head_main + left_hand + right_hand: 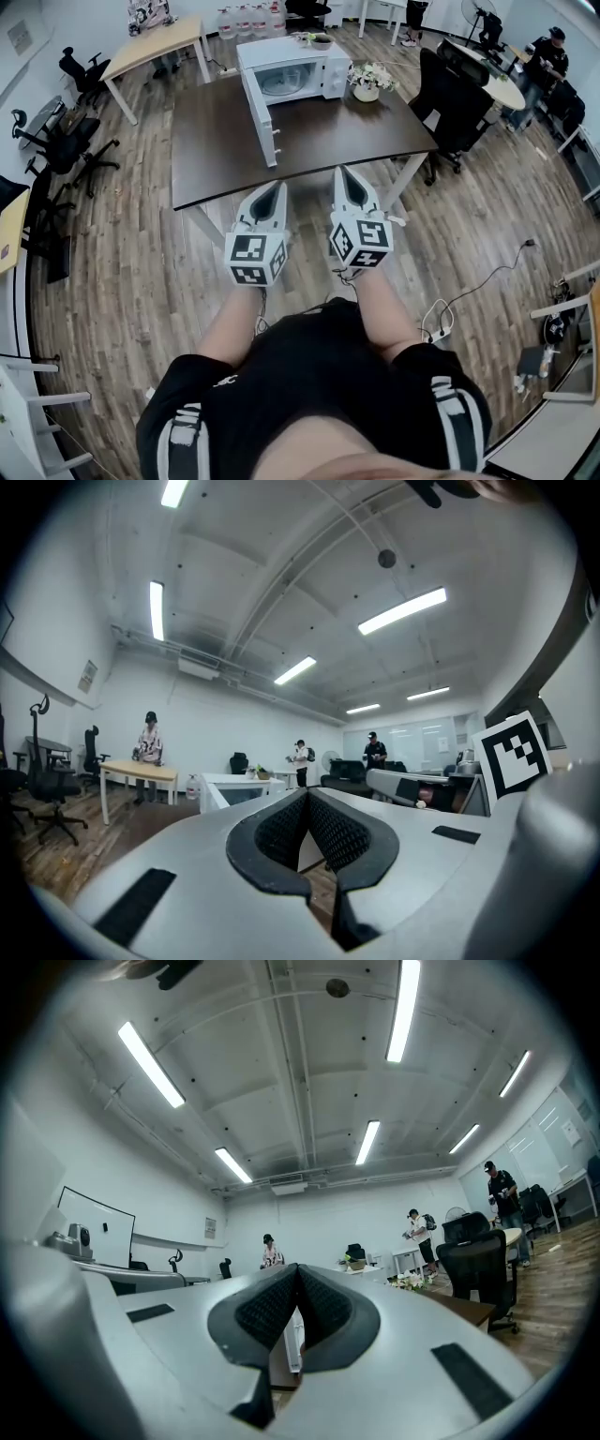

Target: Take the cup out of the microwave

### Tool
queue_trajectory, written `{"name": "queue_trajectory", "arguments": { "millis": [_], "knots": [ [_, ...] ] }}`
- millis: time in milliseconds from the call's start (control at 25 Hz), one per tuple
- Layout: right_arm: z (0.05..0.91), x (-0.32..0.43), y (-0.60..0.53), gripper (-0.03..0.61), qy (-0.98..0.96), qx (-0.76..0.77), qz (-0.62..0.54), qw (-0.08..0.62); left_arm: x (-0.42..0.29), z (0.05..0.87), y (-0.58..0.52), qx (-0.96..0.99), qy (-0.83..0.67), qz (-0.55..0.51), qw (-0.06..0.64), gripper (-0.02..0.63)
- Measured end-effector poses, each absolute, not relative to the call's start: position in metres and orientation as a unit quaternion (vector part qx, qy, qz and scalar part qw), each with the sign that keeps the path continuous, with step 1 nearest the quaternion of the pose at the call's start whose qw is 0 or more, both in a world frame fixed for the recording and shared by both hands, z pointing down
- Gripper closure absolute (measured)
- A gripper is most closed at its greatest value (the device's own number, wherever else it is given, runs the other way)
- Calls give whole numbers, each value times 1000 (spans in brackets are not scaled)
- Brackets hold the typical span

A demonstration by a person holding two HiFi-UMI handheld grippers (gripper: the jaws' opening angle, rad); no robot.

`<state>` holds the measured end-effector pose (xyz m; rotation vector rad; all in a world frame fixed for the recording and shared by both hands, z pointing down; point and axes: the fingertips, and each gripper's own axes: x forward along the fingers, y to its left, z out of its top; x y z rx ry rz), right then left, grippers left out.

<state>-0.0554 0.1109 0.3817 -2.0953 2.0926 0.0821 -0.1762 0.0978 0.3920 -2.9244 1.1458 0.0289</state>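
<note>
A person in a black shirt [319,375] is holding the left gripper [276,187] and the right gripper [348,174] side by side at the near edge of the dark table [319,141], each with its jaws pressed together on nothing. At the table's far side the white microwave [291,67] is standing with its door [261,122] hanging open on the left. A pot of flowers [367,82] is sitting just right of it, and the cup is showing too small to be made out in the cavity.

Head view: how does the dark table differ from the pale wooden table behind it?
The dark table has a dark brown top; the pale table is light wood. The dark table carries the microwave, door open, and flowers; the pale table holds neither. The dark table is nearer the camera. Both are rectangular on white legs.
</note>
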Motion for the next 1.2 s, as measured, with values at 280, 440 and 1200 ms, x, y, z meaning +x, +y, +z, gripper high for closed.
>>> {"name": "queue_trajectory", "arguments": {
  "millis": [280, 440, 1200],
  "knots": [
    [389, -31, 56, 578, 700, -706, 36, 102, -158, 402, 45, -930, 366, 14, 11, 612],
    [389, -2, 4, 578, 703, -702, 44, 107, -131, 401, -7, -926, 376, 20, 16, 612],
    [368, 153, -305, 578, 758, -644, 33, 97, 45, 374, -303, -897, 442, -5, 4, 612]
  ]
}}
